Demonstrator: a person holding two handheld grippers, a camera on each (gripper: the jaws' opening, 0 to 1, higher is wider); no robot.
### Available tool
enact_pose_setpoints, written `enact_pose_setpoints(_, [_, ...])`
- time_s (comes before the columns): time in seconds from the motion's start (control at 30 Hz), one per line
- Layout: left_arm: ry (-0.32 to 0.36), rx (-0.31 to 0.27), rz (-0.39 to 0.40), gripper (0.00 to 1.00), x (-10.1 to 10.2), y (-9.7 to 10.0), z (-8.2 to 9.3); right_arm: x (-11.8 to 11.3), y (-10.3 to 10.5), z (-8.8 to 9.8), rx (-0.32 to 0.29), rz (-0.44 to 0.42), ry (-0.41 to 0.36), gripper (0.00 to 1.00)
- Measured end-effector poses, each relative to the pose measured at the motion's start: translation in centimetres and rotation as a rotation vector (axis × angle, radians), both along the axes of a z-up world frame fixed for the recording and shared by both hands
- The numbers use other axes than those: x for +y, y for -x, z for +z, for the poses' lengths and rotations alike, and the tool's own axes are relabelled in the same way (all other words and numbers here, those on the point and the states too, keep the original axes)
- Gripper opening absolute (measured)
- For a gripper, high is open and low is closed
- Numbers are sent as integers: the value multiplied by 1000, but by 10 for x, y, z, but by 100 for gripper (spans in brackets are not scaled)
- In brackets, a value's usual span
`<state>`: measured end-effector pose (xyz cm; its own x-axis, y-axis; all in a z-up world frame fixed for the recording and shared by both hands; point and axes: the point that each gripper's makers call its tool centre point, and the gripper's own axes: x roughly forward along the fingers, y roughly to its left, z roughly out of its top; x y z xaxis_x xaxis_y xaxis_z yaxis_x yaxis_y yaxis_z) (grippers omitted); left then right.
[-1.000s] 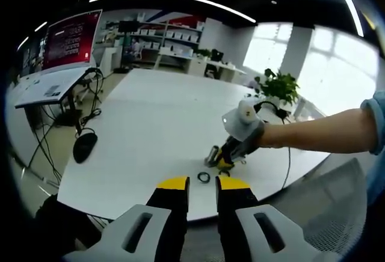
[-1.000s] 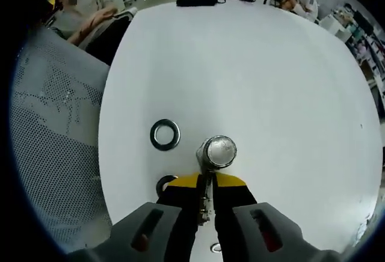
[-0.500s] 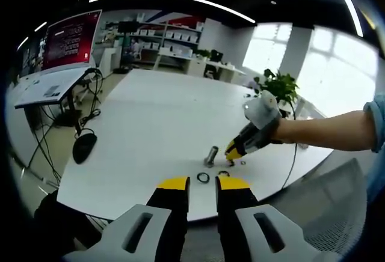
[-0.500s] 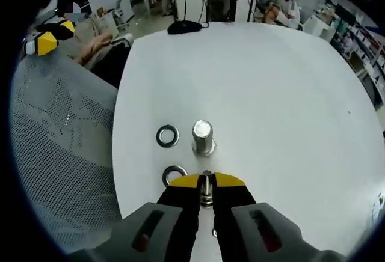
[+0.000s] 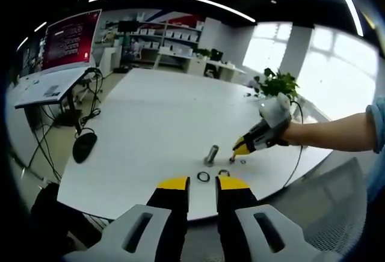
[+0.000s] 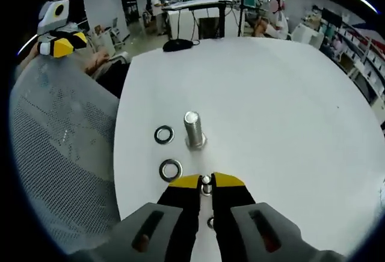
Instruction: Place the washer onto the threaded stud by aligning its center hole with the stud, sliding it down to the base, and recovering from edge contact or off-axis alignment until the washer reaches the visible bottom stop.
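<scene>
The white table (image 6: 289, 94) takes up most of the right gripper view, and more of it shows than a second ago: the camera has drawn back and up from the threaded stud (image 6: 193, 130), which then stood just past the jaw tips and now stands clear of them, upright on its base. In the left gripper view the right gripper (image 5: 237, 148), held out on a person's arm (image 5: 337, 134), has lifted off the stud (image 5: 211, 154) and hangs just to its right.

The right gripper (image 6: 206, 181) is clenched on a washer (image 6: 206, 181), held edge-on between the yellow-tipped jaws; only a thin sliver of metal shows there, so this is probably the washer rather than surely so. The held washer sits near the stud, short of it and not over its top.

Two loose washers lie flat on the table left of the stud: one (image 6: 163, 134) just beside it, the other (image 6: 171, 170) nearer the jaws. Both lie close to the table's near-left edge, beyond which a grey mesh chair (image 6: 60, 154) stands. To the right and past the stud the tabletop is open.

The left gripper (image 5: 202, 184) hovers short of the table edge, jaws a narrow gap apart, holding nothing.
</scene>
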<state>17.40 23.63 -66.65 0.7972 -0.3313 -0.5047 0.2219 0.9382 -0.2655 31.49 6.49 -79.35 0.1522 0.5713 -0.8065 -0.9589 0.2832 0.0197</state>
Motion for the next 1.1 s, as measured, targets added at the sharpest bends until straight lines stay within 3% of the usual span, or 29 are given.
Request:
enact_pose_setpoints(0.27, [-1,2,-2,14,0,0,0,-4,6,0,-7,33,-1,9])
enact_pose_setpoints(0.47, [-4,3,-2,14,0,0,0,-9,6,3,0,46,21,18])
enact_pose_setpoints(0.73, [-1,-2,-3,14,-1,0,1,-22,4,0,7,86,102,19])
enact_pose_setpoints(1.1, [1,-4,-2,14,0,0,1,-47,2,-27,25,98,273,19])
